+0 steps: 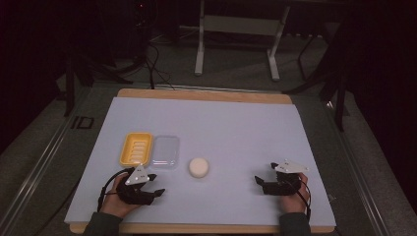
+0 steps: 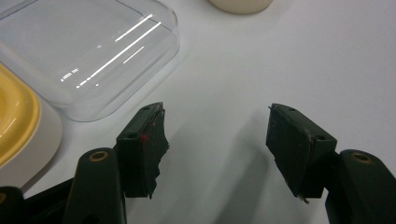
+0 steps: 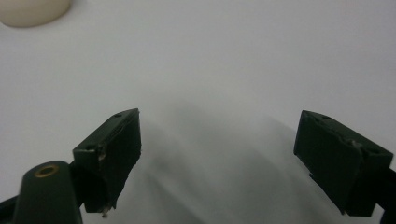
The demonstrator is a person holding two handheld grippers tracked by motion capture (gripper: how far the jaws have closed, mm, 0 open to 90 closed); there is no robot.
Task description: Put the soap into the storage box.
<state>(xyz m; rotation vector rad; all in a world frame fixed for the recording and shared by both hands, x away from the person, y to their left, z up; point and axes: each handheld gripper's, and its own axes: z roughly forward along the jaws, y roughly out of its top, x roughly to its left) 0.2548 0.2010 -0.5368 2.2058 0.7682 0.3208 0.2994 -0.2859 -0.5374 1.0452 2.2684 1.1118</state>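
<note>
White tabletop [image 1: 236, 128] held a round soap bar [image 1: 198, 167] nearer the left gripper [image 1: 147, 189] than the right gripper [image 1: 263, 182], both spread with nothing between them.

The white-topped bench [image 1: 236, 128] carries a yellow tray [image 1: 135, 148], clear lid [image 1: 165, 152] and cream round soap [image 1: 198, 167], left of centre.

Yellow ribbed soap dish [image 1: 135, 148] just ahead of the left hand-held gripper [image 1: 156, 184], pale grey underside edge in the left gripper view. Clear glossy lid [image 1: 164, 152] beside it, white light streaks on top. Cream-white round soap [image 1: 198, 167] ahead-right of that gripper. Worktop [image 1: 236, 128] pale lavender-white sheet, light wood rim. Both hand-held grippers black; right hand-held gripper [image 1: 263, 183] carries a grey three-cornered plate. Brass-coloured screws on the jaws.
</note>
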